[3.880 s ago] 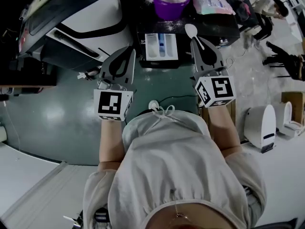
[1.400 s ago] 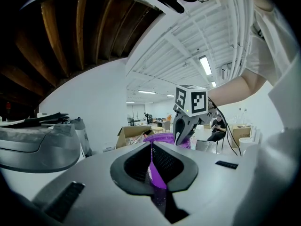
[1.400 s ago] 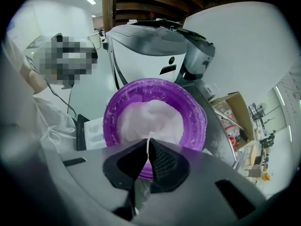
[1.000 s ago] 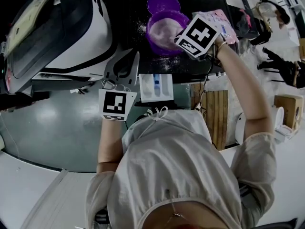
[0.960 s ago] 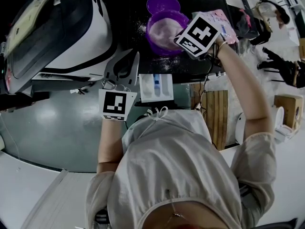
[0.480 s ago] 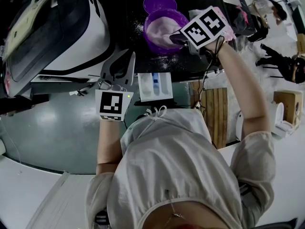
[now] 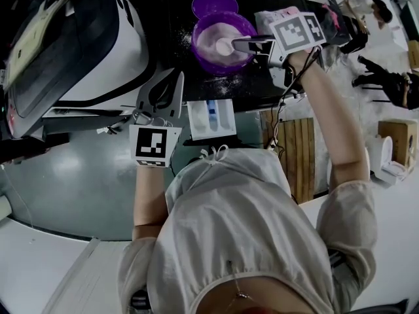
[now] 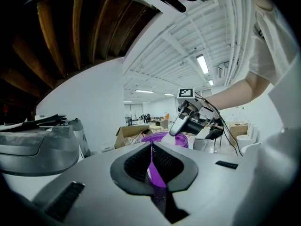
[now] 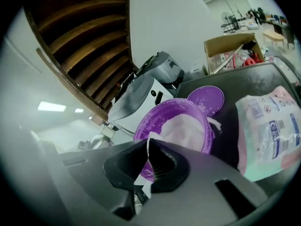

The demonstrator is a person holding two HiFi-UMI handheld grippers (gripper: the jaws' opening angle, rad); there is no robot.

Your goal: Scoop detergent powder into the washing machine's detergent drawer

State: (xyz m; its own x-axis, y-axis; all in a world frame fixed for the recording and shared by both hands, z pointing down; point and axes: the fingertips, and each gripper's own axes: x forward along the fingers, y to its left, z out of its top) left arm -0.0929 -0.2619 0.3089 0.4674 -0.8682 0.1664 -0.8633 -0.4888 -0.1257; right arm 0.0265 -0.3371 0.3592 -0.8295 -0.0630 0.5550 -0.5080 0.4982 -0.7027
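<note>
A purple bowl [image 7: 208, 56] of white detergent powder stands on the dark counter, its purple lid [image 7: 215, 4] behind it. My right gripper [image 7: 237, 45] reaches in from the right, shut on a white spoon [image 7: 225, 45] whose head is over the powder. In the right gripper view the spoon handle [image 9: 150, 145] shows between the jaws, with the bowl [image 9: 155, 121] beyond. The white detergent drawer [image 7: 211, 118] is pulled out below the counter. My left gripper [image 7: 177, 77] hangs shut and empty just left of the drawer; its jaws [image 8: 151, 147] face the bowl [image 8: 157, 136].
The white washing machine [image 7: 78, 44] fills the upper left. A pink and white detergent bag [image 9: 268, 126] lies right of the bowl. Spilled powder [image 7: 226, 84] dots the counter in front of the bowl. A wooden pallet [image 7: 288, 149] stands at the right.
The right gripper went from above the drawer up to the bowl. In the last second its cube swung right and the spoon came over the powder. The left gripper barely moved.
</note>
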